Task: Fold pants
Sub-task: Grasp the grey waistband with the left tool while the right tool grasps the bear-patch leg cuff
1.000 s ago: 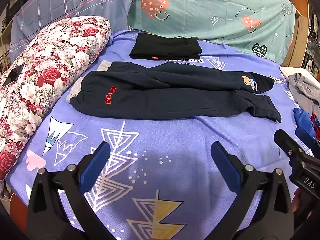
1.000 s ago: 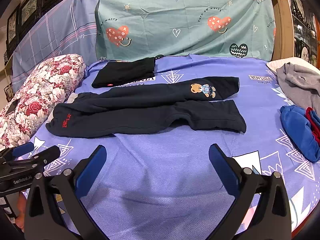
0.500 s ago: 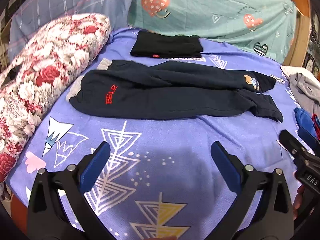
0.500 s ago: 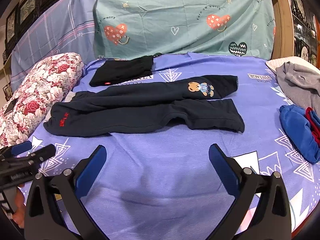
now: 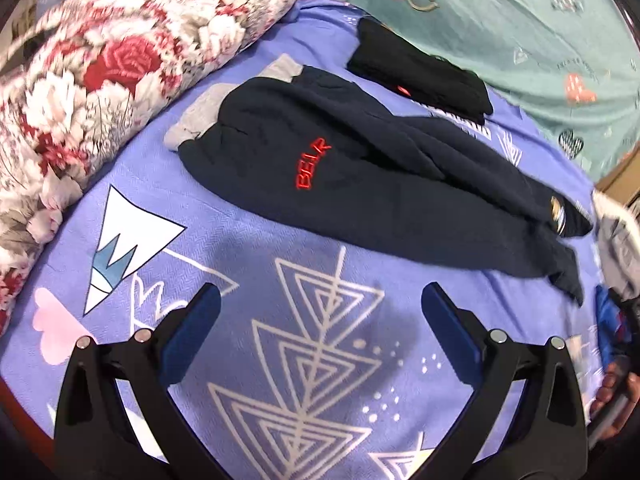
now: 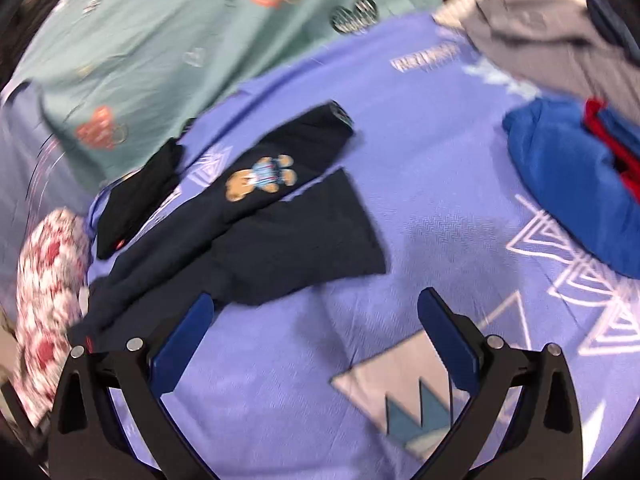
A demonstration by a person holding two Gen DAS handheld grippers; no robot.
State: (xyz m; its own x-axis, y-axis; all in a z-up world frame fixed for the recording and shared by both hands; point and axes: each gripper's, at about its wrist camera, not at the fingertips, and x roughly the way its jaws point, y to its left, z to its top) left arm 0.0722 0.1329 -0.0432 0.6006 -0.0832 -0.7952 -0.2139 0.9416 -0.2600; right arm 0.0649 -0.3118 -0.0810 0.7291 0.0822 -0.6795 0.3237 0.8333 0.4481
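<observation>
Dark navy pants (image 5: 372, 184) lie flat across the purple patterned bedsheet (image 5: 280, 312), with red "BELR" lettering near the grey waistband (image 5: 200, 116) at the left. The leg ends (image 6: 304, 224), one with a bear patch (image 6: 260, 178), show in the right wrist view. My left gripper (image 5: 320, 300) hovers open over the sheet, short of the pants' near edge. My right gripper (image 6: 314, 308) is open too, its left finger close to the hem of the near leg. Nothing is held.
A folded black garment (image 5: 420, 76) lies beyond the pants. A floral pillow (image 5: 100, 60) lines the left side. Blue and red clothes (image 6: 572, 184) and a grey garment (image 6: 540, 36) sit at the right. A teal heart-print cloth (image 5: 520, 20) covers the back.
Both grippers have swung and moved in: the left one toward the waistband end, the right one toward the leg ends. Both views are tilted and blurred. The pants have not moved.
</observation>
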